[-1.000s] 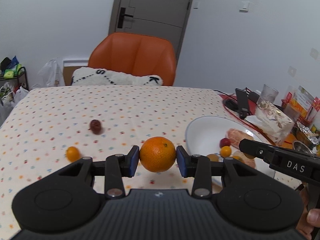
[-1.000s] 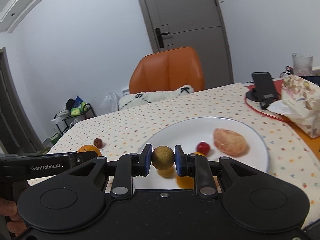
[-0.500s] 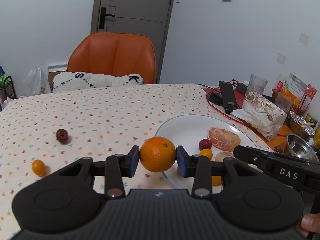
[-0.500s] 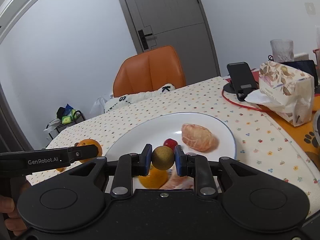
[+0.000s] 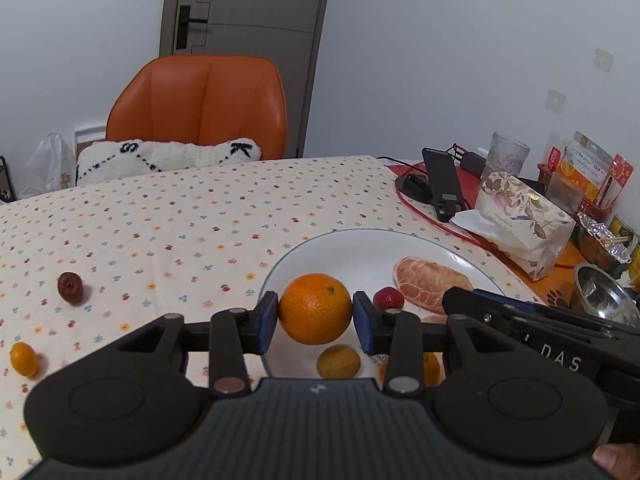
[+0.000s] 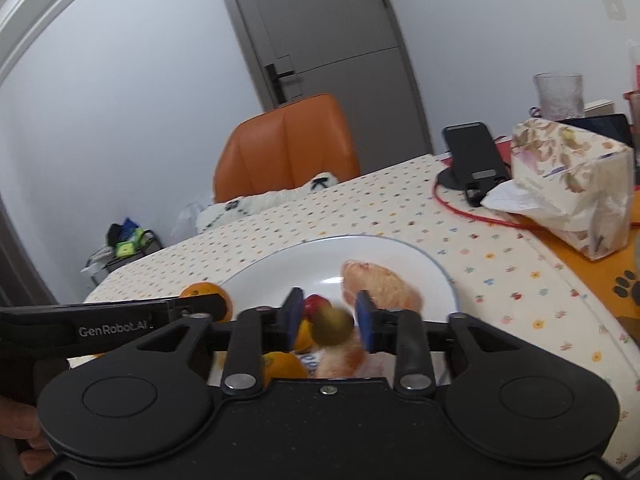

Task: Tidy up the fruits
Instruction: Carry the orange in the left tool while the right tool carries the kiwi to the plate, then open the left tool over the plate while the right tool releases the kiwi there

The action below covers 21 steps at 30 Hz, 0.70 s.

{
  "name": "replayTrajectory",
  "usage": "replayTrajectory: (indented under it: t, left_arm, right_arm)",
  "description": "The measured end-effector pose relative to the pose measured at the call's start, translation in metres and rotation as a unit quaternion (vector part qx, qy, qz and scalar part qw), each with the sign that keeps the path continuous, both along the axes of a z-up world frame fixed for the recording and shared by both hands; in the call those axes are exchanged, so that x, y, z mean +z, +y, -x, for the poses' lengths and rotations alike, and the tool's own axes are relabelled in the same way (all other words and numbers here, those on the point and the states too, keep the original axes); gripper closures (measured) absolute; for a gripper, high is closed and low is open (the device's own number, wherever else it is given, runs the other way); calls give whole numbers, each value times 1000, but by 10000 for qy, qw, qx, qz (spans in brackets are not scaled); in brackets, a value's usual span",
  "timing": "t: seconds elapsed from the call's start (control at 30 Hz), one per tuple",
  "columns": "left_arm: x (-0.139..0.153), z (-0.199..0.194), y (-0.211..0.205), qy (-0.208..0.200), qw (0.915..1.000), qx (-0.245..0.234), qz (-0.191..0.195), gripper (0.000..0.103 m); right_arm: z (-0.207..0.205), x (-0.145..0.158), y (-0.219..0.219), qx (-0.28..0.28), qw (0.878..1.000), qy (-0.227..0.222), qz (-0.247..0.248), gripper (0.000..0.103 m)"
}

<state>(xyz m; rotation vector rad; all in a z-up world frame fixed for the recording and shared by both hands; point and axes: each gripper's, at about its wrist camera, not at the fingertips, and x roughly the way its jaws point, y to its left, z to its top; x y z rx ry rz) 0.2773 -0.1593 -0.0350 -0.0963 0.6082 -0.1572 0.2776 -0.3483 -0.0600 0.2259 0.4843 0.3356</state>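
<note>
While the left gripper [image 5: 315,315] pinches a round, dimpled orange [image 5: 315,307] between its blue pads [image 5: 269,322], it hangs just above the near-left rim of a wide white ceramic plate [image 5: 360,246]. The right gripper [image 6: 330,320] has its jaws spread, and a small olive-brown round fruit [image 6: 332,325] sits blurred in the gap, touching neither pad as far as one can tell; in the left wrist view this fruit appears low over the plate's near side, below the orange.

Other fruit is on the plate: a peeled pale-pink citrus segment [image 5: 430,286] toward the right, a small red berry-like fruit [image 5: 388,298] beside it, and some orange pieces at the near edge, mostly hidden behind the fingers. Out on the dotted cloth-covered table [image 5: 160,224], well apart from the plate, lie a dark wrinkled red fruit [image 5: 70,288] and a tiny orange kumquat [image 5: 24,358].

The step in hand looks like setting fruit onto the plate. To do it well, the orange should go down over a bare patch left of the berry, lowered until it nearly touches before the pads part, since a round fruit let go from height may roll off the shallow rim. The two grippers sit near each other, so one should clear out before the other lowers.
</note>
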Motion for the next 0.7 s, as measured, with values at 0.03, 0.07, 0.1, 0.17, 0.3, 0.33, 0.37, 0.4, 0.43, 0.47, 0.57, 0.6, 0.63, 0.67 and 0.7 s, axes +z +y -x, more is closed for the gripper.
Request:
replayTrajectory:
  t: [0.03, 0.07, 0.1, 0.17, 0.3, 0.33, 0.37, 0.4, 0.43, 0.47, 0.57, 0.6, 0.63, 0.67, 0.7]
  left_arm:
    - [1, 1, 0, -61, 10000, 41, -6, 61]
    - [2, 1, 0, -103, 9999, 77, -24, 61]
    - [3, 1, 1, -118, 9999, 93, -30, 60]
    - [3, 2, 2, -97, 9999, 117, -35, 58]
    - [5, 9, 7, -83, 9997, 228, -73, 46]
    - [5, 11, 9, -93, 9996, 240, -87, 43]
    - [6, 14, 10, -101, 9996, 252, -106, 39]
    - [7, 16, 12, -108, 9995, 269, -125, 38]
    - [8, 19, 14, -116, 9994, 291, -138, 35]
    - [9, 21, 16, -126, 9993, 317, -145, 34]
    - [14, 28, 22, -167, 9989, 397, -163, 29]
    - [16, 31, 24, -183, 9988, 413, -172, 28]
    - [17, 33, 26, -195, 9987, 430, -183, 27]
    - [18, 36, 28, -205, 9986, 450, -195, 26]
    - [20, 38, 29, -212, 9984, 472, -207, 25]
  right_arm:
    - [0, -1, 0, 28, 10000, 9, -8, 64]
    - [0, -1, -1, 54, 10000, 22, -20, 64]
    - [0, -2, -1, 56, 10000, 38, -16, 64]
    - [2, -2, -2, 51, 10000, 56, -22, 63]
    - [7, 0, -1, 48, 10000, 50, -62, 57]
    - [9, 1, 0, 54, 10000, 41, -56, 56]
    - [11, 2, 1, 68, 10000, 32, -57, 55]
    - [12, 2, 2, 81, 9999, 27, -63, 55]
    - [13, 3, 4, 90, 9999, 21, -69, 54]
    - [15, 4, 5, 101, 9999, 13, -73, 54]
    - [20, 8, 8, 123, 9999, -14, -86, 50]
    - [22, 9, 9, 133, 9999, -23, -91, 49]
    - [23, 10, 10, 141, 9998, -32, -95, 47]
    - [25, 11, 12, 147, 9998, -41, -98, 45]
    - [27, 12, 14, 151, 9998, -52, -100, 42]
